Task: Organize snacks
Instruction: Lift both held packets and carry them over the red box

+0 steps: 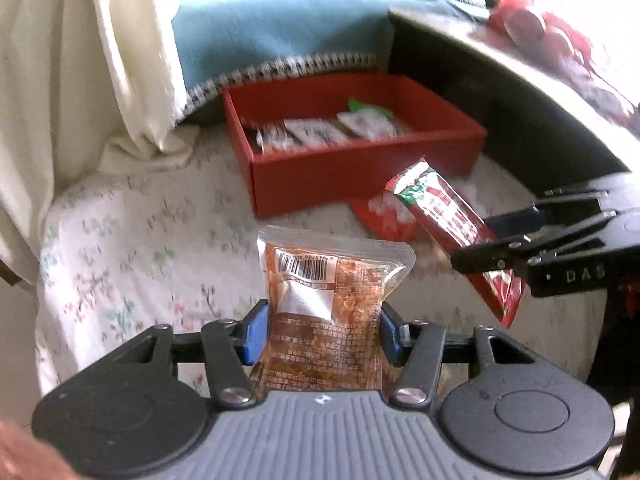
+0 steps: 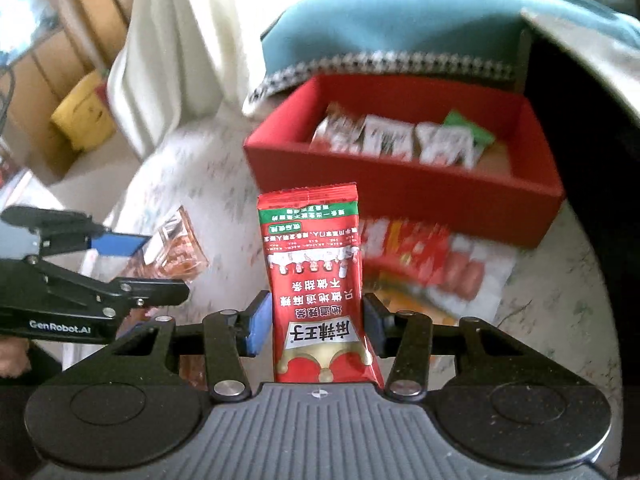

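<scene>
Red and amber packets held, box ahead.
Left gripper (image 1: 322,332) fingers pinch the amber pack (image 1: 332,304) upright; right gripper (image 2: 314,326) fingers clamp the red sachet (image 2: 318,292), long axis pointing away. More packets (image 2: 432,264) lie on the floral cloth (image 1: 132,248). Farther, the red box (image 2: 400,184) sits straight ahead, nearer the right.

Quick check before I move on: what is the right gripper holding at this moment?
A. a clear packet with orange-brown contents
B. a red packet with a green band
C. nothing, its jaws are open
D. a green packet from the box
B: in the right wrist view the right gripper is shut on the red packet with a green band, which stands between its blue pads, short of the red box.
</scene>
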`<state>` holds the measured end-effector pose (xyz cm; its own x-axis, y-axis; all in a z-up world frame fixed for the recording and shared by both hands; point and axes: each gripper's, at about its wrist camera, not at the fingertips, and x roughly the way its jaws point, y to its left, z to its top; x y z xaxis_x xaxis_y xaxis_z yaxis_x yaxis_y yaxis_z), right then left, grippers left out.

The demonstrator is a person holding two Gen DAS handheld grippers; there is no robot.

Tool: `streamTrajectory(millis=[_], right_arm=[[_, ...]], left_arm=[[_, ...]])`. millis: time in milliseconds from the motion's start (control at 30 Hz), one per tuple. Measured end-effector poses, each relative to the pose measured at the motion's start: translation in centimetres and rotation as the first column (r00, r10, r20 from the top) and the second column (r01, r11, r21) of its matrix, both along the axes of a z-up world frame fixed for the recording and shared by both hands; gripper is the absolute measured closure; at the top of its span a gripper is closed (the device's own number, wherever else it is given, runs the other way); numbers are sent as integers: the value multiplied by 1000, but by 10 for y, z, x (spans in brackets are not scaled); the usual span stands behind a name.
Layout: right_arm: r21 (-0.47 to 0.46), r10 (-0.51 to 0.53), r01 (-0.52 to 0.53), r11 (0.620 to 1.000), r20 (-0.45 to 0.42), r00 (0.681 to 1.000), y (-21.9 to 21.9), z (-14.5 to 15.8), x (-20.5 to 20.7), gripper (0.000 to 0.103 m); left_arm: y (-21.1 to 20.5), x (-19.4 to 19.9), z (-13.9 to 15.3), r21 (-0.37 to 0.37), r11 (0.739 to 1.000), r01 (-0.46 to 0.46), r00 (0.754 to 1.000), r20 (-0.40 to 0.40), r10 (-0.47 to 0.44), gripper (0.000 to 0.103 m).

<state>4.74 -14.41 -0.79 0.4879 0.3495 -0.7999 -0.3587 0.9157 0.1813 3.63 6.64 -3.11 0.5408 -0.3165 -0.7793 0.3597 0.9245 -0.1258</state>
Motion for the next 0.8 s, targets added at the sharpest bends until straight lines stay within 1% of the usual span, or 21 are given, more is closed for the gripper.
streamTrajectory(millis=[133, 233, 367, 467, 567, 667, 800], right_arm=[[13, -38, 38, 999, 38, 999, -3, 10, 5, 47], [9, -51, 50, 999, 74, 996, -2, 17, 5, 47], [33, -71, 67, 997, 121, 990, 1, 31, 12, 47], [57, -91, 83, 995, 153, 984, 4, 42, 20, 47], [67, -112, 101, 993, 189, 976, 5, 53, 30, 47], [85, -136, 120, 989, 208, 969, 4, 59, 44, 47], [96, -159, 140, 985, 234, 959, 5, 63, 62, 47]], left_arm=[[2, 6, 8, -44, 997, -67, 997, 34, 69, 55], [2, 9, 13, -62, 993, -99, 993, 57, 102, 55], [2, 17, 24, -135, 981, -140, 986, 71, 150, 55], [-2, 22, 36, -155, 975, -161, 977, 114, 180, 54], [-4, 31, 45, -193, 965, -176, 968, 144, 205, 54], [-7, 41, 54, -195, 960, -202, 954, 183, 238, 54], [-8, 58, 62, -217, 949, -228, 939, 207, 273, 54]])
